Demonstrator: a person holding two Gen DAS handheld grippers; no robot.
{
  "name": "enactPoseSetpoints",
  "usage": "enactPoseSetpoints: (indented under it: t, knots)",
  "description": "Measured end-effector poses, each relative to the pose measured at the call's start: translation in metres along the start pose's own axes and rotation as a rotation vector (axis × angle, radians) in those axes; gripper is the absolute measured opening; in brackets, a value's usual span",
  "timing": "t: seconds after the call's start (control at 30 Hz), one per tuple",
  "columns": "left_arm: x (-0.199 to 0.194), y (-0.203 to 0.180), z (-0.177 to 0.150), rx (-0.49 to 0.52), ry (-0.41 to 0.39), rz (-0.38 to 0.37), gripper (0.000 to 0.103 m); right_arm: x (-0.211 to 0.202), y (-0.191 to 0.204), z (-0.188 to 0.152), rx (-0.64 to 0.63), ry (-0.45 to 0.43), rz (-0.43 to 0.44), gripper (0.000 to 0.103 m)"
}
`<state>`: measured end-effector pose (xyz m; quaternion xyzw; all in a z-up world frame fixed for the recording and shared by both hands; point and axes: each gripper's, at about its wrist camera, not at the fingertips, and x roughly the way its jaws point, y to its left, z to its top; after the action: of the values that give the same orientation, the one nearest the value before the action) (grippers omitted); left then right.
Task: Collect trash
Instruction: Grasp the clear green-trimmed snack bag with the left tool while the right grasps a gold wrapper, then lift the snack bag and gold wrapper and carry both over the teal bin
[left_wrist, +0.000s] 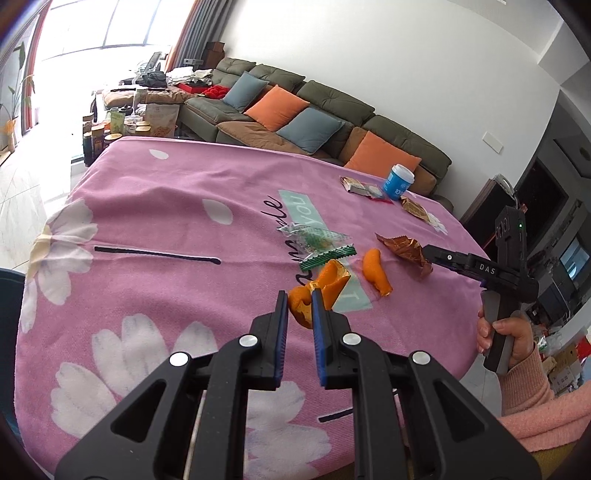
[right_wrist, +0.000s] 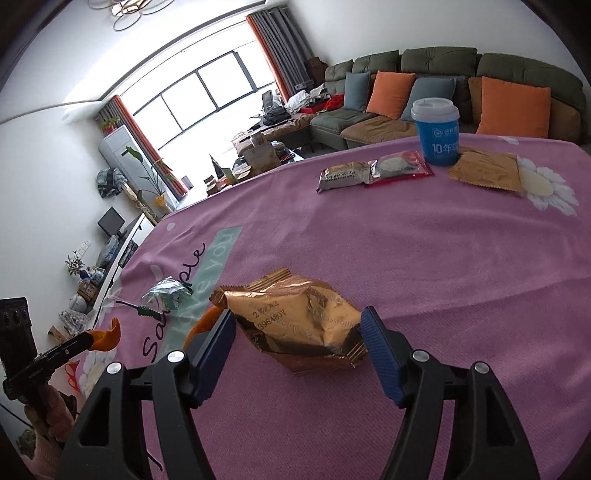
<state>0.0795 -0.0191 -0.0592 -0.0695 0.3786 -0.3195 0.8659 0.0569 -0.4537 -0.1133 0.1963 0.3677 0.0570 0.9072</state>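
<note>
Left tool (left_wrist: 300, 308) clamped on orange peel (left_wrist: 301, 314), lifted off surface (left_wrist: 155, 206). Right tool (right_wrist: 295, 343) open around gold wrapper (right_wrist: 299, 321), not gripping. Second peel (left_wrist: 376, 271), green wrapper (left_wrist: 321, 247), far packets (right_wrist: 373, 170), cup (right_wrist: 437, 131) uncollected.

Curled orange peel (left_wrist: 301, 306) hanging pinched between blue pads, lifted off the pink cloth; second peel strip (left_wrist: 376, 272) lying flat just beside it. Crumpled gold wrapper (right_wrist: 306, 325) lying torn open between wide jaws, untouched. Clear green-edged wrapper (left_wrist: 321, 245) lying crumpled near the peels; flat packets (right_wrist: 373, 170) and blue cup (right_wrist: 437, 129) sitting upright at far edge.
</note>
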Motion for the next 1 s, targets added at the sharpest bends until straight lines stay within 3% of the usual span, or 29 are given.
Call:
enactPoseSetpoints:
  t: [0.2,0.4,0.57,0.73,1.0]
  knots:
    - [-0.007,0.01,-0.004,-0.027,-0.002,0.019,0.013,0.01,0.007,-0.005,0.006,0.013,0.032,0.07]
    - [-0.007,0.009,-0.006,-0.028,0.003,0.028,0.013,0.009,0.029,-0.005,-0.11,-0.036,-0.102,0.068]
    - [-0.006,0.009,-0.008,-0.028,0.005,0.03,0.013,0.012,0.045,-0.003,-0.218,-0.039,-0.152,0.027]
    - [-0.01,0.011,-0.01,-0.03,-0.004,0.039,0.013,0.006,0.049,-0.002,-0.227,-0.069,-0.135,0.017]
    - [-0.026,0.013,-0.01,-0.028,-0.041,0.066,0.013,-0.017,0.069,0.008,-0.22,-0.124,-0.011,0.016]
